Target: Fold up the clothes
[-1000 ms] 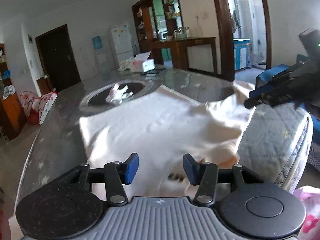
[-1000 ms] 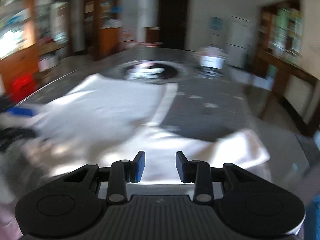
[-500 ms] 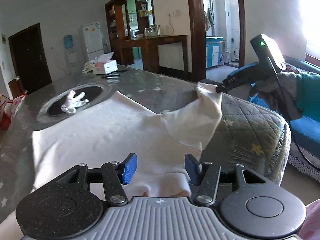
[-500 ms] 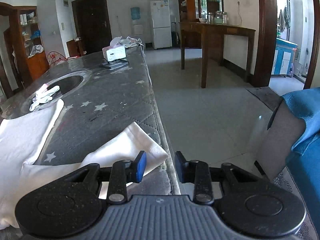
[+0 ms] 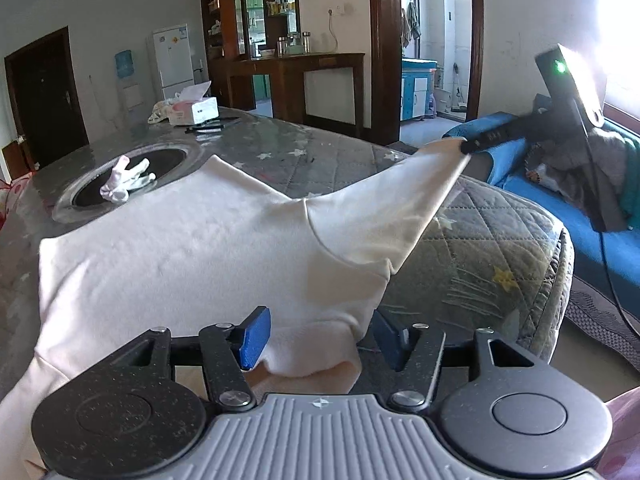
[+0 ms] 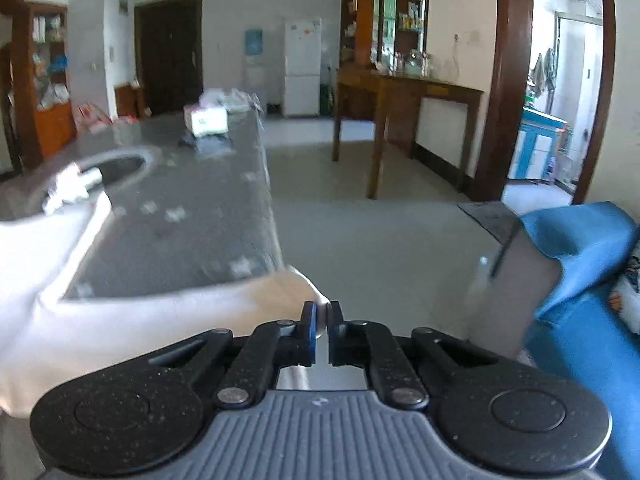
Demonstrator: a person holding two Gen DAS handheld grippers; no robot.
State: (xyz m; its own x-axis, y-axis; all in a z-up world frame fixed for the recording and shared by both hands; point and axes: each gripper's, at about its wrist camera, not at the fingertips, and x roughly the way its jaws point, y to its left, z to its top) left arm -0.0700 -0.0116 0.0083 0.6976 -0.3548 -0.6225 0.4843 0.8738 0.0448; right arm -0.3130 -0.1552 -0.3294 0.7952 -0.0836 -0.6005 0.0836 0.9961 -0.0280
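Left wrist view: the left gripper [image 5: 318, 338] has its jaws spread wide, one blue pad on either side of a rolled edge of the cream garment [image 5: 192, 256], which bulges up between them without being pinched. The garment lies spread on the counter [image 5: 472, 248], which is covered by a grey quilted cloth with star motifs, and extends forward and to the left of these jaws. One sleeve [image 5: 404, 196] rises off the cloth ahead and to the right, stretched taut toward the right gripper [image 5: 466, 146], whose dark tip grasps the cuff above the counter's right edge. Farther ahead and to the left, a white glove [image 5: 126, 178] rests on a dark round inset [image 5: 132, 176] in the counter; beyond it stands a tissue box [image 5: 194, 110]. A blue sofa [image 5: 580, 236] lies to the right, past the counter.

Right wrist view: the right gripper [image 6: 321, 318] has its jaws clenched on the cuff [image 6: 304, 286] of the sleeve, the fabric emerging just ahead and to the left of the pads. The garment [image 6: 52, 280] trails leftward from there onto the counter [image 6: 180, 220]; this part is motion-blurred. The tiled floor [image 6: 380, 232] lies ahead of the jaws, and the blue sofa [image 6: 576, 264] to their right.
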